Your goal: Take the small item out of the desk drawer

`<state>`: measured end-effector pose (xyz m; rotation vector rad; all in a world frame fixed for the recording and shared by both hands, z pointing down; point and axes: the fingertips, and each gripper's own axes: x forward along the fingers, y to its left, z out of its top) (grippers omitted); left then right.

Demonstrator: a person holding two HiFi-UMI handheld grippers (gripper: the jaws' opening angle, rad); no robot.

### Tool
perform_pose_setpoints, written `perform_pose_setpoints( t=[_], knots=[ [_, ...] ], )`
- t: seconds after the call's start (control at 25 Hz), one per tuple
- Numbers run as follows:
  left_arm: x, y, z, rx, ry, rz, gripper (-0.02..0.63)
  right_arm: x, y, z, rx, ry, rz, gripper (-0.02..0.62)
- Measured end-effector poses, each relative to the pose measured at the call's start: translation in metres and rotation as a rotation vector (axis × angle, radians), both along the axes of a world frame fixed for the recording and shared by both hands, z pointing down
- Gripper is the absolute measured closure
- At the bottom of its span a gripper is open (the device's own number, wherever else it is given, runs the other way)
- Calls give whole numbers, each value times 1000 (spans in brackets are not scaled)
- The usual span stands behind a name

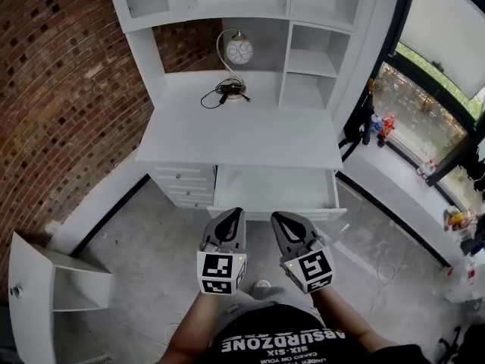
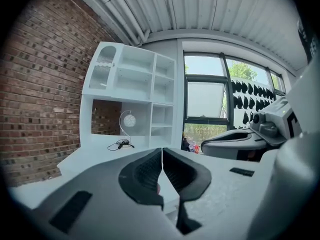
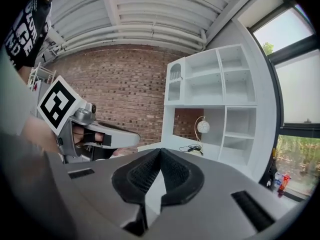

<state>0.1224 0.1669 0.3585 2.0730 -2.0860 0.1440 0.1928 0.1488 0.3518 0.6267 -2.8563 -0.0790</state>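
The white desk's centre drawer (image 1: pixel 274 189) stands pulled out, and its pale inside shows no small item in the head view. My left gripper (image 1: pixel 236 214) and right gripper (image 1: pixel 279 218) hover side by side just in front of the drawer's front edge, above the floor. Both are shut with nothing between the jaws. In the left gripper view the left gripper (image 2: pixel 162 150) has its tips touching and points at the desk top (image 2: pixel 100 156). In the right gripper view the right gripper (image 3: pixel 160 151) is closed the same way.
A globe lamp (image 1: pixel 238 52) with a black cord stands at the back of the desk top under the white hutch (image 1: pixel 307 59). Small drawers (image 1: pixel 184 184) sit left of the open one. A brick wall (image 1: pixel 68 89) runs at the left, a loose white box (image 1: pixel 57 279) lies on the floor, and windows (image 1: pixel 424 127) are at the right.
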Motion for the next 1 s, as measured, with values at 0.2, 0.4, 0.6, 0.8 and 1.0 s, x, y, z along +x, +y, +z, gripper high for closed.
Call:
perform_pose_setpoints(
  t=[0.2, 0.4, 0.6, 0.8, 1.0],
  knots=[
    [11, -12, 11, -28, -10, -38, 594, 10, -19, 15, -40, 6, -37, 595],
    [-2, -22, 27, -65, 7, -75, 594, 6, -32, 32, -90, 4, -56, 595],
    [-19, -49, 36, -82, 7, -56, 594, -13, -57, 45, -120, 18, -46, 594],
    [-56, -77, 46, -110, 3, -49, 595, -38, -87, 55, -153, 36, -14, 585],
    [-94, -110, 48, -120, 4, -15, 594, -71, -119, 59, -190, 47, 25, 508]
  ],
)
